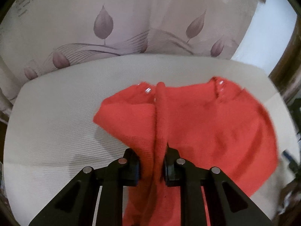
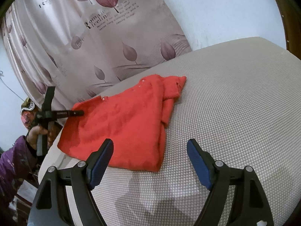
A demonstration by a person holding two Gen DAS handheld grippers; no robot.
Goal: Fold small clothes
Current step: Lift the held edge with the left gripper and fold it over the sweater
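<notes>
A small red knit garment with shiny snap buttons lies on a beige mesh cushion. My left gripper is shut on a raised ridge of its cloth, pinched between the pads, with the fabric pulled up from the cushion. In the right wrist view the garment lies partly folded, a sleeve doubled over at its far right, and the left gripper bites its left edge. My right gripper hangs open just above the garment's near edge with nothing between its fingers.
A pale curtain with leaf prints and lettering hangs behind the cushion. A person's hand and purple sleeve hold the left gripper at the cushion's left edge. A dark wooden frame stands at the right.
</notes>
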